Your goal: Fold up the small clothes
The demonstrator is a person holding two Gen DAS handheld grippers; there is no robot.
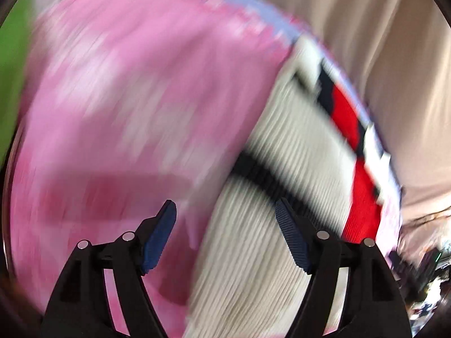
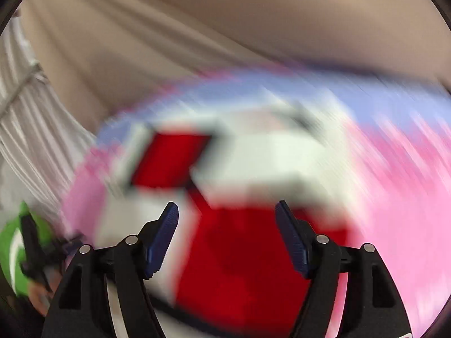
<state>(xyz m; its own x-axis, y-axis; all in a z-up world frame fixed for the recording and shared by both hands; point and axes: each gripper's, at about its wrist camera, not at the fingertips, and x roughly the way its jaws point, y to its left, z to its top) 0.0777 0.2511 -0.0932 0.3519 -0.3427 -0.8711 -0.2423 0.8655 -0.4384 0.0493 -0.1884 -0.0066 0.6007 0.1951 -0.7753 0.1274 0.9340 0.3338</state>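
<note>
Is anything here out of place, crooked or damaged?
Nothing stands out. The white, red and black knitted garment lies on the pink cloth, and both grippers, left and right, are open above it. Heavy blur hides fine detail.

A pink surface (image 1: 118, 107) with paler blotches and a pale blue border (image 2: 366, 104) carries the things; both views are badly smeared, so whether it is a mat or a cloth-covered tabletop cannot be told. Directly on it lies 1 white ribbed garment (image 1: 282, 169) with black stripes and red patches, spread toward the blue-edged side.
</note>
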